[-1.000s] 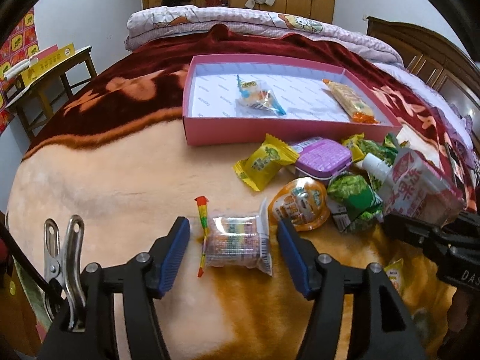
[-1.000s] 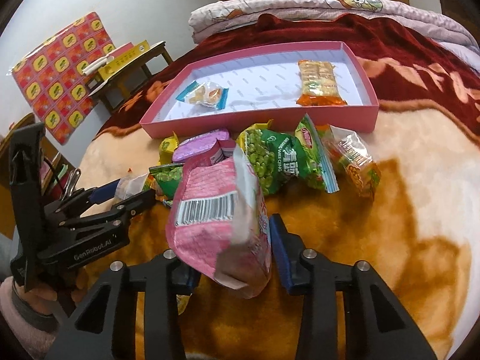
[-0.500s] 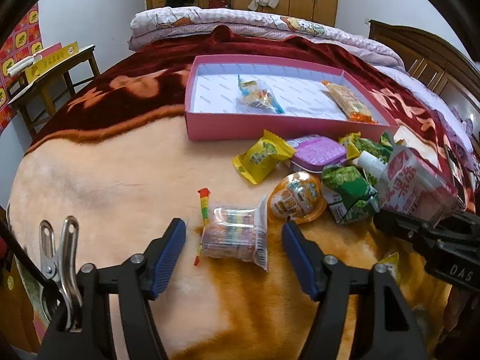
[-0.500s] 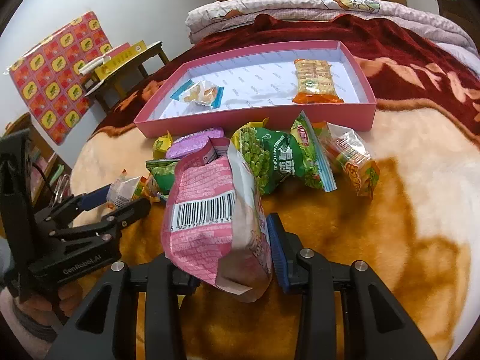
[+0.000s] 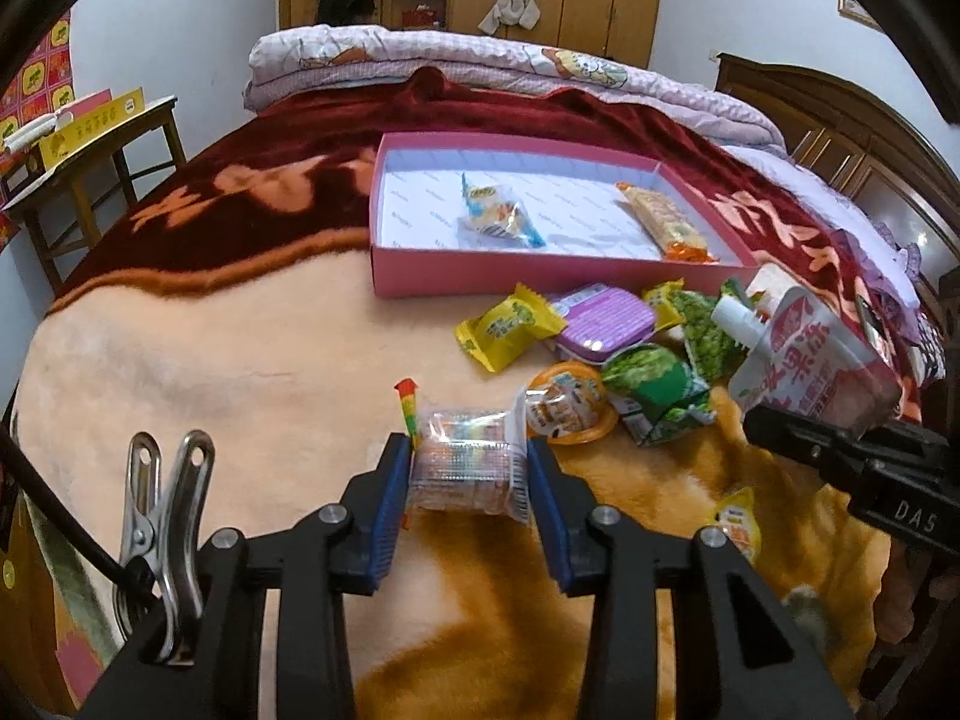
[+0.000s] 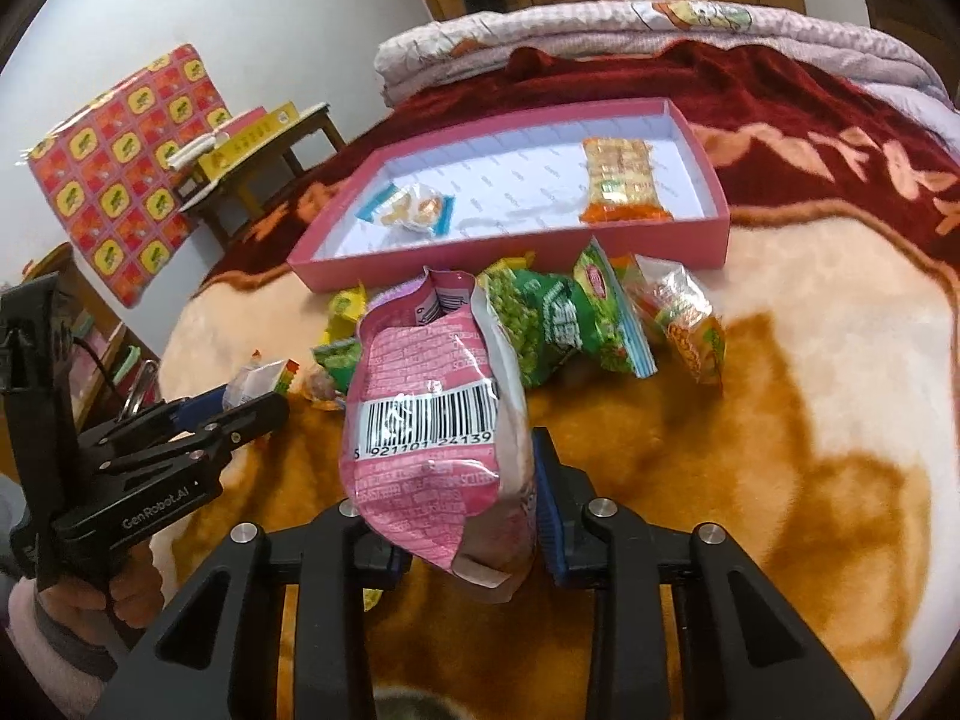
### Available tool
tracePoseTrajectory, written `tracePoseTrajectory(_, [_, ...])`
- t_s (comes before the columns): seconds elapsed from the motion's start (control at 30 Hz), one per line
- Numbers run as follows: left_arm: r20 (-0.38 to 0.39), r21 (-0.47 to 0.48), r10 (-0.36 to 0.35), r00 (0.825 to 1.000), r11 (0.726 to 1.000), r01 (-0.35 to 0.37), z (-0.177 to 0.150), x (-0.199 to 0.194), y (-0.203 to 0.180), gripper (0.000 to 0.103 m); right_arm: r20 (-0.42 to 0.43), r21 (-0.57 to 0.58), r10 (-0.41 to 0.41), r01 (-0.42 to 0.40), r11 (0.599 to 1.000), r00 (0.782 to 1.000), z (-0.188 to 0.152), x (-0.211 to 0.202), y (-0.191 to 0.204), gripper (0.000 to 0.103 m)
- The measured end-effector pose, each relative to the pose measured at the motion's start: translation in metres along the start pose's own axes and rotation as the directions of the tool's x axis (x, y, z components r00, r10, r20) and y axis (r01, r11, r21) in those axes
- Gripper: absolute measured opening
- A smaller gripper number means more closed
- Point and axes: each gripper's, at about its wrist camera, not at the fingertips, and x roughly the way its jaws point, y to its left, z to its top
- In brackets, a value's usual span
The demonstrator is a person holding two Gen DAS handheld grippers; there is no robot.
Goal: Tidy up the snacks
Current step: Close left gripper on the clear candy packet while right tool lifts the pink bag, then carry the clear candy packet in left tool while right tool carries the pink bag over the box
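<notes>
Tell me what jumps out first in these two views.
The pink spouted pouch fills the middle of the right wrist view, clamped in the right claw above the blanket. Beyond it sits the pink tray holding two snacks, with loose packets heaped before it. The left claw is closing around a clear candy pack.

I read the blanket (image 5: 240, 360) as plush, matt cloth. The pink box (image 5: 540, 279) looks like matt cardboard. The candy packet (image 5: 468, 468) is clear glossy film. The pink pouch (image 6: 432, 420) is shiny, creased foil-plastic. The spring clip (image 5: 162, 516) is bright metal.
</notes>
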Motion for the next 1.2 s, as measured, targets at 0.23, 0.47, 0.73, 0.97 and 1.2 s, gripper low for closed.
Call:
tracePoseTrajectory(0.23, [0.036, 0.003, -0.02, 0.999, 1.0, 0.02, 0.01, -0.014, -0.002, 0.041, 0.059, -0.031, 0.034, -0.032, 0.999, 0.998, 0.004, -0.02, 0.008, 0.033])
tracePoseTrajectory(0.47, [0.072, 0.024, -0.03, 0.997, 0.999, 0.029, 0.03, -0.019, -0.006, 0.041, 0.081, -0.058, 0.041, -0.036, 0.998, 0.996, 0.012, -0.028, 0.014, 0.033])
tracePoseTrajectory(0.73, [0.088, 0.042, -0.048, 0.995, 0.998, 0.045, 0.059, -0.011, -0.01, 0.041, 0.09, -0.061, 0.027, -0.022, 0.998, 0.996, 0.023, -0.03, 0.008, 0.033])
tracePoseTrajectory(0.97, [0.098, 0.065, -0.049, 0.994, 0.997, 0.043, 0.082, 0.001, -0.013, 0.041, 0.097, -0.061, 0.014, -0.008, 0.998, 0.995, 0.041, -0.028, 0.001, 0.033])
tracePoseTrajectory(1.2, [0.094, 0.053, -0.048, 0.994, 0.998, 0.043, 0.098, 0.018, -0.011, 0.041, 0.099, -0.077, -0.011, 0.019, 0.997, 0.995, 0.062, -0.021, -0.001, 0.033])
